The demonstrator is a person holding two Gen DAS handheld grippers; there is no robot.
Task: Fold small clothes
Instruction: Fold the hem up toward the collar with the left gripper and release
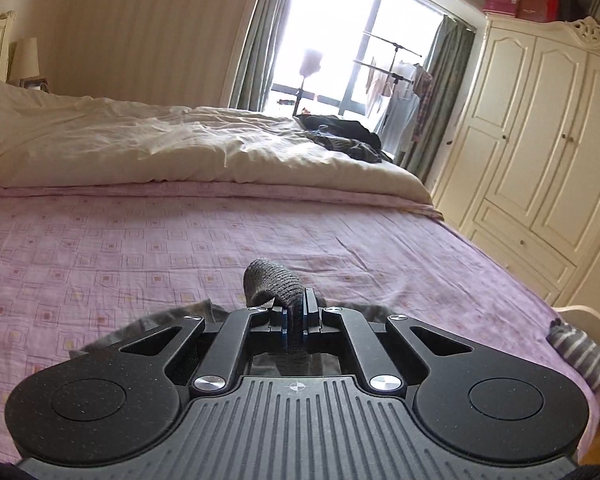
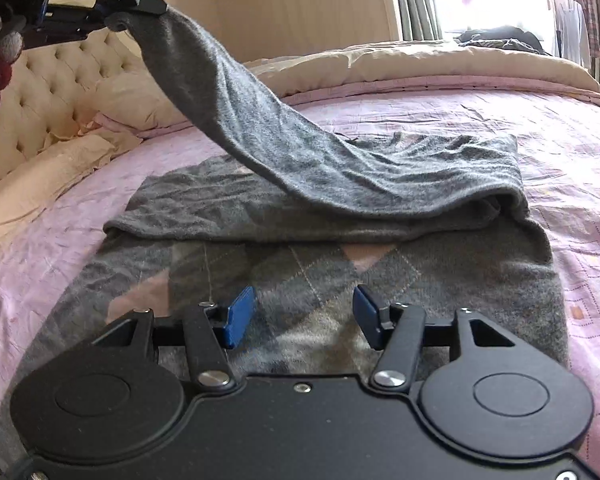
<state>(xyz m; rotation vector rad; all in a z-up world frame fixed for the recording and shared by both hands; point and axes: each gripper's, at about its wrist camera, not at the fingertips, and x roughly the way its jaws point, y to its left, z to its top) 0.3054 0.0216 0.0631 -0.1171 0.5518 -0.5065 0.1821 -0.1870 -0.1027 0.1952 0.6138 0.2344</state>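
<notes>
A grey knitted sweater with an argyle front lies on the pink bedsheet. Its grey sleeve is lifted off the bed to the upper left. My left gripper is shut on the sleeve's cuff, which pokes out ahead of the jaws in the left wrist view. My right gripper stands open low over the argyle front, its blue pads apart with nothing pressed between them.
A cream duvet is bunched across the far half of the bed, with dark clothes on it. A striped folded garment lies at the bed's right edge. A cream wardrobe stands right, a tufted headboard left.
</notes>
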